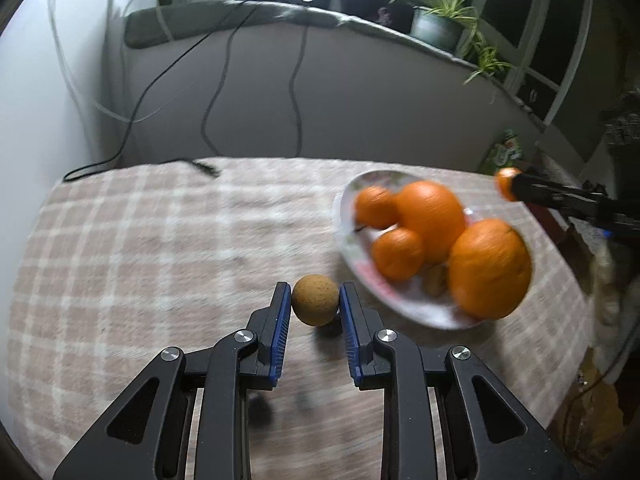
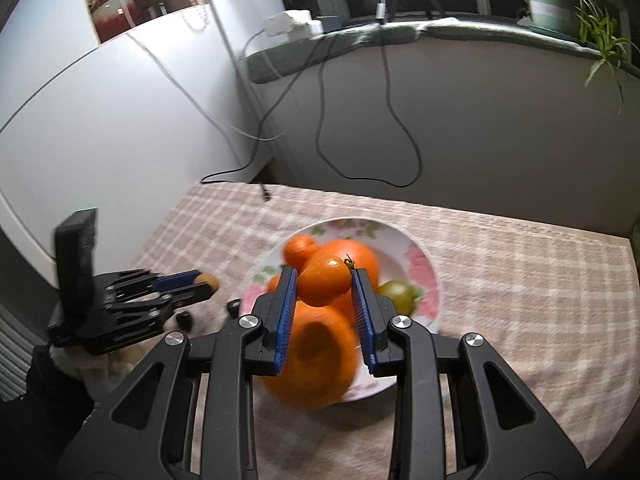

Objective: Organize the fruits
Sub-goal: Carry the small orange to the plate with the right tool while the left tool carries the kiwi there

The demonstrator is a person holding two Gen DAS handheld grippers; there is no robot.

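Note:
My left gripper point(image 1: 315, 300) is shut on a small round brown fruit point(image 1: 315, 299), held just above the checked tablecloth and left of the plate. In the right wrist view the same left gripper point(image 2: 206, 282) shows at the left with that brown fruit point(image 2: 209, 280) at its tips. My right gripper point(image 2: 325, 280) is shut on a small orange point(image 2: 325, 280) with a dry stem, above the flowered plate point(image 2: 416, 258). The plate point(image 1: 404, 304) holds several oranges, among them a big one point(image 1: 490, 266), and a greenish fruit point(image 2: 398, 294). From the left wrist view the right gripper point(image 1: 510, 184) carries its orange point(image 1: 505, 182) beyond the plate.
A pink checked tablecloth point(image 1: 168, 240) covers the table. Black cables point(image 1: 216, 96) hang down the wall from the windowsill, one plug lying on the cloth point(image 1: 206, 168). A potted plant point(image 1: 440, 20) stands on the sill. A white appliance point(image 2: 120, 120) stands at the table's left.

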